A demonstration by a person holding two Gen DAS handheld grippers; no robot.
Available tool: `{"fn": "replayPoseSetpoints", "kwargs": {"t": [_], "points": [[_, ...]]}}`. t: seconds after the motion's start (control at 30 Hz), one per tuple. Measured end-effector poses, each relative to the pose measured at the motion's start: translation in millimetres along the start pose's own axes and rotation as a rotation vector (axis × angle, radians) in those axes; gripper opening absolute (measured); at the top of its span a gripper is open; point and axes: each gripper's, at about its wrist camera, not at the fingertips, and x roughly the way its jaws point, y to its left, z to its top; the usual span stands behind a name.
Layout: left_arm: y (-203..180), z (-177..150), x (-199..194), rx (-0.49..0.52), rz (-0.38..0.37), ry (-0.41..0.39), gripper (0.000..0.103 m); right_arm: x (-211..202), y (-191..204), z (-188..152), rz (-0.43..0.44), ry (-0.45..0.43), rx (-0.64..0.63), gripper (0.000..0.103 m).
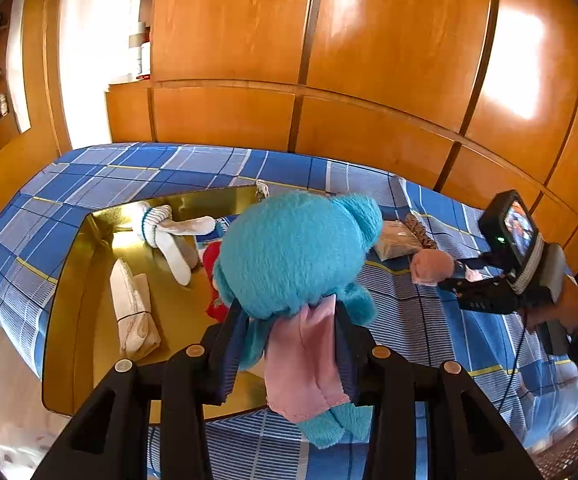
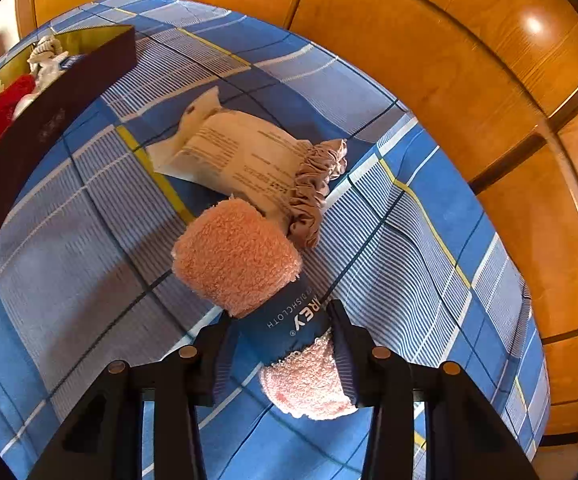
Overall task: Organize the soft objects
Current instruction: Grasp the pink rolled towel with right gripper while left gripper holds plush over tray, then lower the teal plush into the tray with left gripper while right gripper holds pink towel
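bed [image 1: 101,168] in blue plaid sheet, glossy wood wardrobe [image 1: 369,40] close behind. gold-lined box [image 1: 73,280] on bed, with socks [image 1: 169,232] and red cloth [image 1: 213,264]. left gripper [image 1: 289,320] clamped on teal plush [image 1: 293,252] above box edge. right gripper [image 2: 285,332] clamped on rolled pink dishcloth [image 2: 237,256], just off sheet near paper packet [image 2: 241,152].

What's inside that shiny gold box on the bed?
The gold box holds white socks, a folded cream cloth and something red. The blue plush toy in the left tongs covers the box's right part, so anything there is hidden.
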Motion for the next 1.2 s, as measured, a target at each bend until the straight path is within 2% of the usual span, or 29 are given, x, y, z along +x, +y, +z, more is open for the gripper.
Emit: {"fn": "replayPoseSetpoints", "kwargs": {"t": [0.13,0.2,0.27,0.4,0.47,0.6,0.73,1.1,1.2], "points": [[3,0,0,-0.005,0.016,-0.004,0.041,-21,4,-5,0.036,-0.048,0.069,0.043],[4,0,0,-0.006,0.02,-0.004,0.041,-31,6,-6,0.081,-0.077,0.113,0.043],[5,0,0,-0.006,0.029,-0.009,0.041,-41,11,-8,0.138,-0.106,0.161,0.044],[7,0,-3,-0.003,0.041,-0.016,0.041,-50,30,-18,0.31,-0.119,0.245,0.044],[8,-1,-3,-0.001,0.051,-0.019,0.041,-50,44,-24,0.347,-0.112,0.26,0.044],[11,-3,-5,-0.001,0.068,-0.018,0.041,-39,64,-26,0.328,-0.093,0.267,0.044],[14,-4,-6,-0.002,0.082,-0.02,0.041,-30,72,-20,0.268,-0.095,0.245,0.044],[26,-7,-8,-0.014,0.13,-0.023,0.041,-24,86,-19,0.161,-0.091,0.145,0.044],[29,-7,-9,-0.019,0.137,-0.025,0.041,-23,87,-19,0.156,-0.093,0.149,0.044]]}}
